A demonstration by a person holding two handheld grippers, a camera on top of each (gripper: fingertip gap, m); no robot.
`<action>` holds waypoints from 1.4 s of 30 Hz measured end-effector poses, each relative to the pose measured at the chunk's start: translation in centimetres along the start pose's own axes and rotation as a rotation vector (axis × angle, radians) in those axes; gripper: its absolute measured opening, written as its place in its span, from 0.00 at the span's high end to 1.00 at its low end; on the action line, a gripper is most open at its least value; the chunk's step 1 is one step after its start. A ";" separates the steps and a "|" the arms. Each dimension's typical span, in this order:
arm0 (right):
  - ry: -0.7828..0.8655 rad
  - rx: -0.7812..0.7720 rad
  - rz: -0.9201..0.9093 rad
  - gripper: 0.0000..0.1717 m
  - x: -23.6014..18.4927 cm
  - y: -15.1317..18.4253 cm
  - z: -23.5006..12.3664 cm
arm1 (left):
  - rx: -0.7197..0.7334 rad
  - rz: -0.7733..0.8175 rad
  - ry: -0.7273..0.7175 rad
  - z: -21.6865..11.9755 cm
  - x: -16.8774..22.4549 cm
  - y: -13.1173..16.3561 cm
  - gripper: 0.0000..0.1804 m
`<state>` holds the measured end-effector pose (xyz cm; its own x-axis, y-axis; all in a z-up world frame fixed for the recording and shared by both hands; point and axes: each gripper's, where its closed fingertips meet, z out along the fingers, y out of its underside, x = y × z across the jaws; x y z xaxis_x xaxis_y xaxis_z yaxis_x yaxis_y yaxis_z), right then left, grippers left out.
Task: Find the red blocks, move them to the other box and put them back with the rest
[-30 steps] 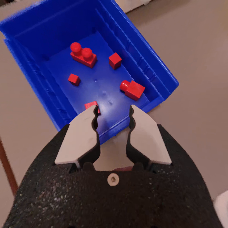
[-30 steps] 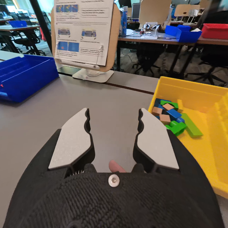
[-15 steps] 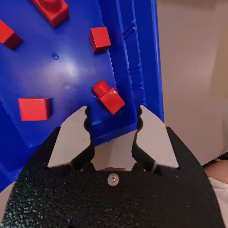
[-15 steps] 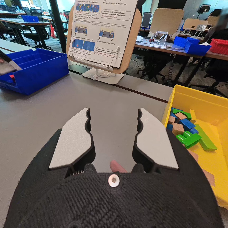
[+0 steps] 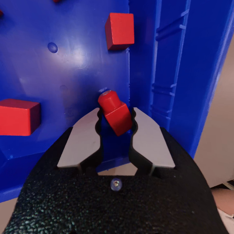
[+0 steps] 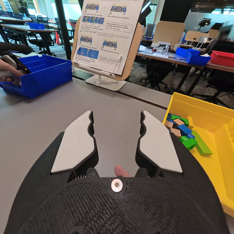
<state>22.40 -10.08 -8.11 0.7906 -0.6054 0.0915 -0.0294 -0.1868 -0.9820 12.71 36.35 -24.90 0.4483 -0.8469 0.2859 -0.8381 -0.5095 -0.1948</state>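
In the left wrist view my left gripper (image 5: 116, 108) is down inside the blue box (image 5: 63, 63), close to its right wall. Its pads are closed on a red one-stud brick (image 5: 115, 114), which sits tilted between them with the stud pointing away. A red cube (image 5: 120, 30) and a red block (image 5: 17, 117) lie on the box floor. My right gripper (image 6: 116, 112) is open and empty above the grey table (image 6: 63, 120). The blue box (image 6: 48, 76) shows at far left, with the left gripper (image 6: 19, 65) reaching into it.
A yellow box (image 6: 202, 110) at the right holds several blue, green and wooden blocks (image 6: 186, 131). An instruction sheet on a stand (image 6: 105, 38) stands at the table's far edge. Office desks and chairs lie beyond.
My left gripper dropped into the blue box, opened wide, then closed around the red one-stud brick, which turned a little. My right gripper stayed open and shifted slightly.
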 end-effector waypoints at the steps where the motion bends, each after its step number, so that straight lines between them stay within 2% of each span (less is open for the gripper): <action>1: 0.000 0.002 0.004 0.58 0.0 0.0 -0.1 | 0.001 0.032 -0.017 -0.1 -0.2 0.0 0.76; 4: -0.008 0.018 0.007 0.59 -0.1 -0.4 -0.1 | 0.041 0.187 -0.121 -1.3 -1.4 -0.6 0.76; 6: -0.022 0.028 0.010 0.59 -0.6 -0.6 0.1 | 0.143 0.259 -0.094 -3.7 -0.5 -1.8 0.76; 9: -0.078 0.047 0.035 0.60 -1.9 -0.8 0.8 | 0.395 0.361 0.048 -9.4 2.6 -3.8 0.76; 11: -0.127 0.070 0.060 0.60 -3.3 -1.2 1.5 | 0.552 0.477 0.151 -13.6 5.5 -3.9 0.76; 14: -0.258 0.110 0.096 0.60 -6.6 -2.0 2.4 | 0.707 0.712 0.324 -17.9 10.6 -1.6 0.76; 16: -0.359 0.133 0.126 0.61 -9.1 -2.5 2.8 | 0.753 0.889 0.453 -19.0 14.3 1.2 0.76; 21: -0.649 0.207 0.253 0.62 -15.2 -3.8 3.0 | 0.814 1.232 0.836 -19.6 22.4 8.9 0.77; 25: -0.829 0.255 0.330 0.64 -18.5 -4.6 2.8 | 0.863 1.376 1.112 -19.2 27.3 13.8 0.76; 30: -0.994 0.285 0.404 0.68 -20.3 -5.2 1.8 | 0.855 1.466 1.258 -16.7 30.8 16.5 0.77; 35: -1.049 0.263 0.414 0.74 -20.4 -4.5 1.7 | 0.817 1.498 1.339 -15.5 31.8 17.7 0.77; 37: -1.060 0.271 0.404 0.79 -20.4 -4.4 1.6 | 0.812 1.483 1.347 -15.1 31.9 17.6 0.77; 39: -1.022 0.263 0.379 0.80 -20.0 -4.1 2.1 | 0.818 1.446 1.340 -14.7 31.9 17.1 0.77; 42: -0.928 0.221 0.331 0.80 -18.3 -3.7 2.8 | 0.884 1.383 1.242 -13.8 31.8 15.8 0.78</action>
<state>9.75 3.86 -6.66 0.9293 0.2583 -0.2639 -0.2942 0.0861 -0.9519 9.46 3.43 -5.97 -0.9391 -0.3123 -0.1433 0.1515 -0.0021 -0.9884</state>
